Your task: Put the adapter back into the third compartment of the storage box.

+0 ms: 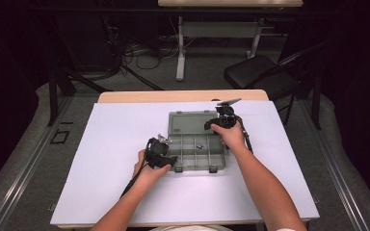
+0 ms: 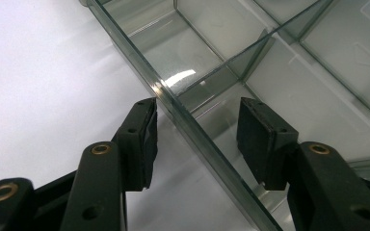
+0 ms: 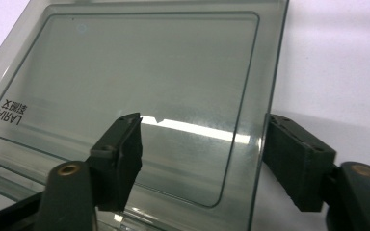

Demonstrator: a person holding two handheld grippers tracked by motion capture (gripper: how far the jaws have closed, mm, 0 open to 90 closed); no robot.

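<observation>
High view: both grippers' jaws straddle the open organizer box (image 1: 195, 144).

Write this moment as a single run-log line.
left gripper: open, straddling box wall | right gripper: open, straddling lid edge | box lid: open

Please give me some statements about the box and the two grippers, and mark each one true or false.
1. The lid of the box is open. True.
2. The left gripper straddles a box wall. True.
3. The right gripper is at the box's front latches. False: its jaws are around the lid's edge.
4. The box lies on bare wood. False: it lies on a white sheet.
5. Printed text is on the lid. True.
</observation>
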